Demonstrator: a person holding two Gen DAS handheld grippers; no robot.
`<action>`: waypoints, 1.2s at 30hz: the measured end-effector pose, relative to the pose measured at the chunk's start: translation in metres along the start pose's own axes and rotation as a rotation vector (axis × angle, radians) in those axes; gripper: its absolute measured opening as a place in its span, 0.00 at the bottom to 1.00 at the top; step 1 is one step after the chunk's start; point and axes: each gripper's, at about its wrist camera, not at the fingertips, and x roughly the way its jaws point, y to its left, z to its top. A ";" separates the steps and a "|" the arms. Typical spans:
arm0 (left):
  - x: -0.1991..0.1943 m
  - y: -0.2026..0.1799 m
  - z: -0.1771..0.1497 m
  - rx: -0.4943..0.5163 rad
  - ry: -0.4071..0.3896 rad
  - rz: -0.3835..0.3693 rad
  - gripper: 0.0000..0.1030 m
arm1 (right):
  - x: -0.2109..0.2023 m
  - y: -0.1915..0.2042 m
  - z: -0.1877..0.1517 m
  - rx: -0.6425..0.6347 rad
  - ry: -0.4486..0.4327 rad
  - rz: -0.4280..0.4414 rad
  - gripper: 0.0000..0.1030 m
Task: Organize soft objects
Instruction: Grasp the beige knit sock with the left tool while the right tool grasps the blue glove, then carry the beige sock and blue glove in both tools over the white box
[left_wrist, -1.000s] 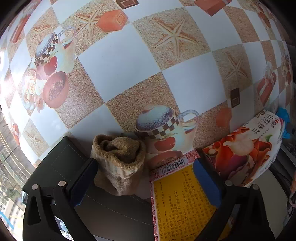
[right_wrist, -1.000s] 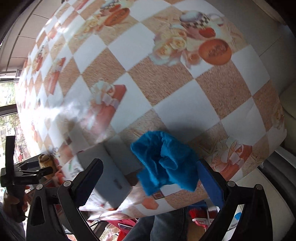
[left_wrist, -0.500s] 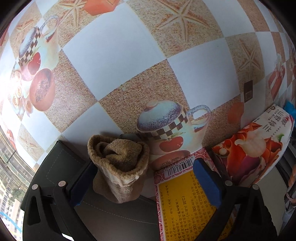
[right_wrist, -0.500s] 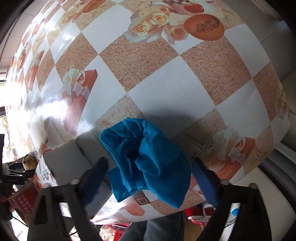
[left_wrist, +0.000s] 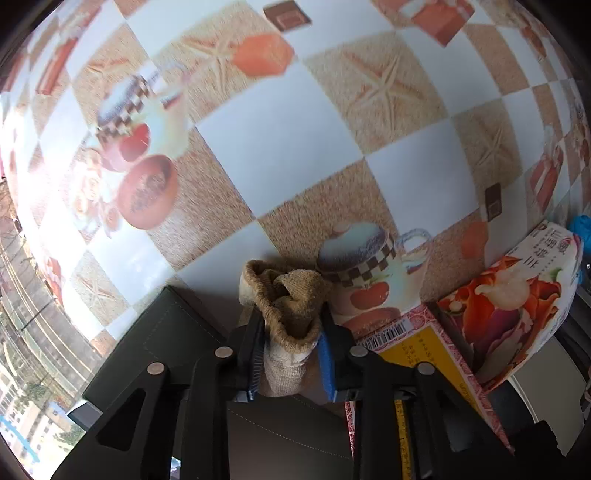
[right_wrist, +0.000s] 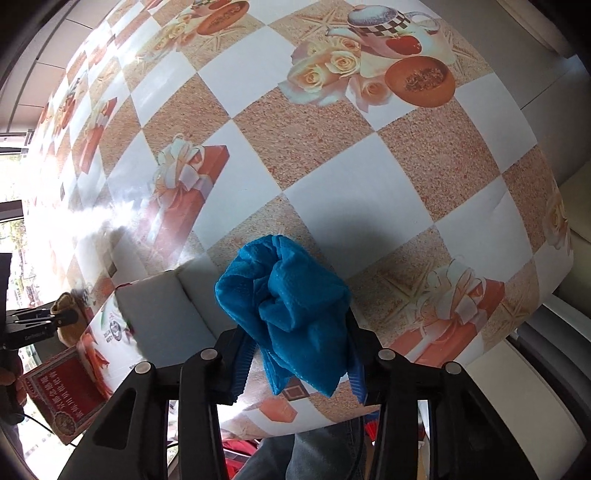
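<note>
Am closing left gripper (left_wrist: 291, 354) on tan sock (left_wrist: 286, 314), bunched beside dark box (left_wrist: 162, 339). Am closing right gripper (right_wrist: 299, 365) on blue cloth (right_wrist: 291, 306) near table (right_wrist: 351, 199) edge. Both pinched; nothing sorted yet, I reckon.

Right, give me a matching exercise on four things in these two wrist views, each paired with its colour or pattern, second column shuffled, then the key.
Things:
1. cloth between the right gripper's closing jaws
2. sock between the left gripper's closing jaws
3. box beside the sock
4. tablecloth

Colours:
A. tan and cream
B. yellow face, red border
C. bright blue
D. white and sandy checks with printed teapots

Pairs: 1-C, 2-A, 3-B, 4-D
</note>
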 end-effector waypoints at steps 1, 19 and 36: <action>-0.004 0.000 -0.002 -0.004 -0.027 0.002 0.24 | -0.002 0.001 0.003 0.002 -0.002 0.002 0.43; -0.120 0.001 -0.062 -0.036 -0.457 -0.102 0.24 | -0.055 0.014 -0.008 -0.020 -0.092 0.031 0.43; -0.162 -0.005 -0.144 -0.130 -0.662 -0.215 0.24 | -0.085 0.072 -0.053 -0.140 -0.137 0.111 0.44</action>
